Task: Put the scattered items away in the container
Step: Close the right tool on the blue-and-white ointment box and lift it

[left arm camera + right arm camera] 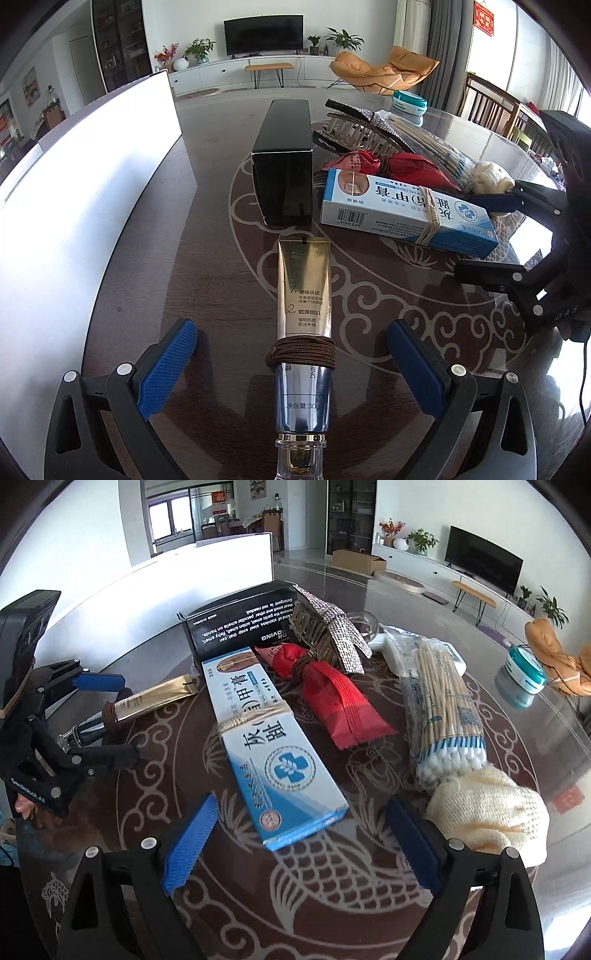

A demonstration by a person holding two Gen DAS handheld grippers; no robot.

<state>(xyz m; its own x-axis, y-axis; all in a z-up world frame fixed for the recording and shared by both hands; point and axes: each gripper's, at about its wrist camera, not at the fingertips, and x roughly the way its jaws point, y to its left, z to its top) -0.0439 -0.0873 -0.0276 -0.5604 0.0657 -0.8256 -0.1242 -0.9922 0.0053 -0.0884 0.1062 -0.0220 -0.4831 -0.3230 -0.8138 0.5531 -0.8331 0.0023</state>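
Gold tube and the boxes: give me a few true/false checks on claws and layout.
1. The left claw is open around the gold tube. True.
2. A brown hair tie is wrapped round that tube. True.
3. The right claw is clamped on the red packet. False: it is open, the near end of the blue-and-white box between its pads.
4. The black box stands upright. False: it lies on its side.
5. The cotton swabs lie loose. False: they are bagged.
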